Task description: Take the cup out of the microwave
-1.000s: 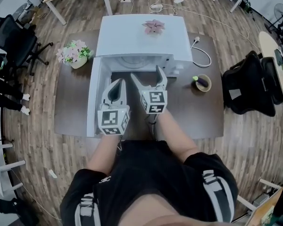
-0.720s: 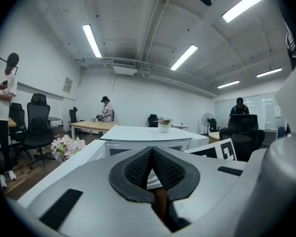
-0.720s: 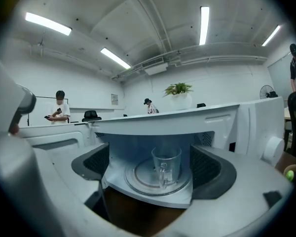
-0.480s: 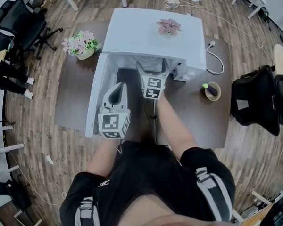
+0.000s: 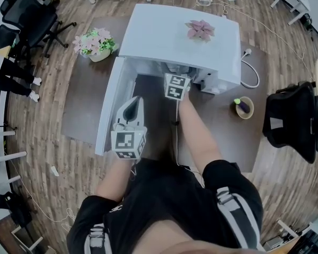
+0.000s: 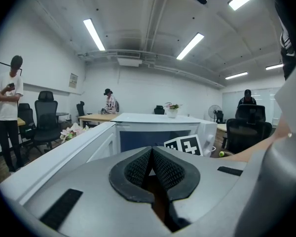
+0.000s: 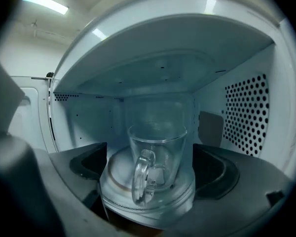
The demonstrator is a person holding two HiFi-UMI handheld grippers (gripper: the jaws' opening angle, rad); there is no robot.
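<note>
The step in hand, as I judge it, is closing on the cup. The clear glass cup (image 7: 158, 147) stands upright inside the microwave (image 5: 180, 36), on the glass turntable (image 7: 116, 174) at the middle of its cavity. The cup's handle (image 7: 142, 179) is turned toward the microwave's open front.

The right gripper (image 7: 153, 169) reaches into the microwave's cavity. Its jaws are opening and stand wide, with the cup between them and a gap on either side. No pad presses the glass, so nothing is gripped yet. The left gripper (image 6: 152, 168) hangs outside the microwave, in front of it and beside its swung-open door (image 5: 107, 110). Its jaws are pressed together with nothing in them.

To do this well, the right gripper should go a little deeper into the microwave, so the pads flank the cup's body rather than the handle. The handle should be left free in the gap facing the microwave's front. The jaws should stay level and centred so both pads meet the glass together; a one-sided touch would likely push the cup across the turntable or spin the plate.

Smooth glass probably slips, so a slow, firm close on the body below the rim seems safest. The cup then needs only a small lift off the turntable, staying under the microwave's ceiling, before coming straight out through the front. The left gripper should stay clear of that path.
</note>
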